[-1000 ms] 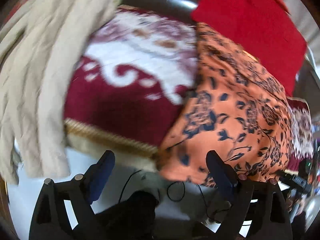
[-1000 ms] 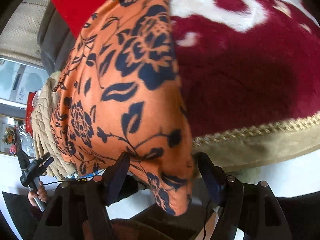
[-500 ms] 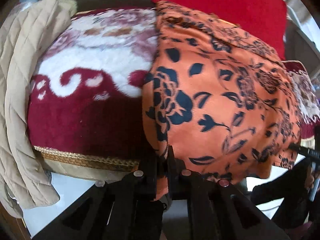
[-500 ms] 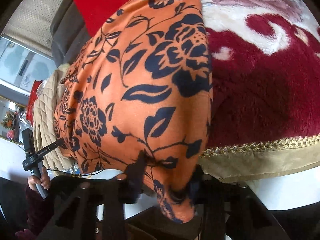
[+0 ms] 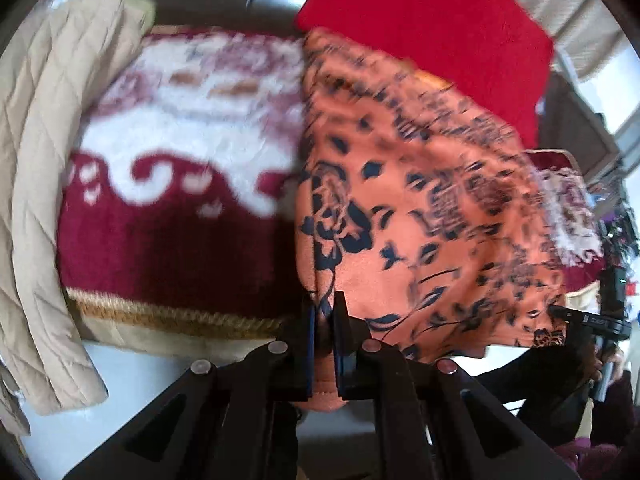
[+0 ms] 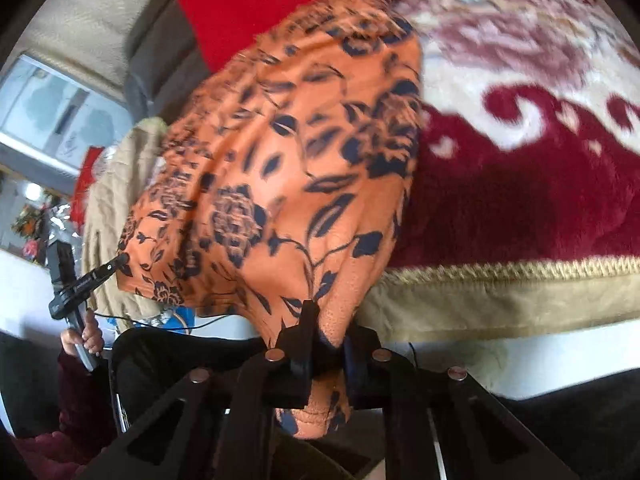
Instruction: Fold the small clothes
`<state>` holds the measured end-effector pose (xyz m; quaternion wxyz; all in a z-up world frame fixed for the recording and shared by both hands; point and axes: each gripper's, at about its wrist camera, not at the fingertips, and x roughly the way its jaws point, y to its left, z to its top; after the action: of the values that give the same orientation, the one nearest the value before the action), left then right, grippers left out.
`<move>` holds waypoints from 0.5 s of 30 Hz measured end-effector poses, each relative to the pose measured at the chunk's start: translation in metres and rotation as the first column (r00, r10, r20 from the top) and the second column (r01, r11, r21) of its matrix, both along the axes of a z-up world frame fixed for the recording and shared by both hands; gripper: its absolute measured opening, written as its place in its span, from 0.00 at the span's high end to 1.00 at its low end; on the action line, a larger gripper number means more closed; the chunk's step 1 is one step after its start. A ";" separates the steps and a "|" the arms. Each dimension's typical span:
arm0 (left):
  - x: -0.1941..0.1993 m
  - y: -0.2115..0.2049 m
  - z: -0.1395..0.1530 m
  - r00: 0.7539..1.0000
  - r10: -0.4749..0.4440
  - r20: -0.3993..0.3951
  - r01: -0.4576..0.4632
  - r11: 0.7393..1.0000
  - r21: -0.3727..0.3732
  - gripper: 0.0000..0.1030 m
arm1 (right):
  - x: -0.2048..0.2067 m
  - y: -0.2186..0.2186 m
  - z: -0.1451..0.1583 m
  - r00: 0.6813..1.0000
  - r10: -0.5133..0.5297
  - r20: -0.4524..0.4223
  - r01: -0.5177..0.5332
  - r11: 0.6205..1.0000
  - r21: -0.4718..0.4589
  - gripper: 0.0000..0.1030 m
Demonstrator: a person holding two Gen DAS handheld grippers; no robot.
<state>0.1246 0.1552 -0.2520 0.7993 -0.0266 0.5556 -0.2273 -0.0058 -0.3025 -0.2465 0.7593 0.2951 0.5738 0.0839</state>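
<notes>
left gripper [image 5: 324, 312]: cloth [image 5: 420, 208] edge is pinched | right gripper [image 6: 330, 328]: fingers just closed, cloth corner is pinched | cloth is draped over blanket [image 5: 180, 208]

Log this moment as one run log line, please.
step: lifting near edge | left gripper: shut on orange floral garment | right gripper: just closed on it | surface: maroon blanket

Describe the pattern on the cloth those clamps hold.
Orange cloth with dark blue flowers, clearest in the right wrist view.
</notes>
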 end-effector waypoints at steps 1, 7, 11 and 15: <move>0.002 -0.001 -0.006 1.000 0.005 -0.015 -0.005 1.000 0.005 0.90 | 0.003 -0.002 -0.004 1.000 -0.011 -0.012 0.011 1.000 -0.005 0.87; 0.012 -0.008 -0.027 0.998 0.008 -0.057 -0.006 1.000 0.026 0.28 | 0.005 -0.021 -0.030 0.992 -0.103 -0.073 0.110 0.988 0.105 0.79; 0.012 -0.015 -0.029 0.999 -0.025 -0.046 0.026 0.999 0.025 0.28 | 0.011 -0.022 -0.041 0.991 -0.104 -0.081 0.113 0.988 0.106 0.45; 0.012 -0.017 -0.031 0.999 -0.033 -0.029 0.035 0.996 0.081 0.74 | 0.017 -0.013 -0.046 0.996 -0.082 -0.030 0.084 0.993 0.088 0.47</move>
<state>0.1367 0.1380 -0.2831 0.7880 0.0122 0.5758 -0.2177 0.0110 -0.3154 -0.2927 0.7406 0.3533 0.5667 0.0741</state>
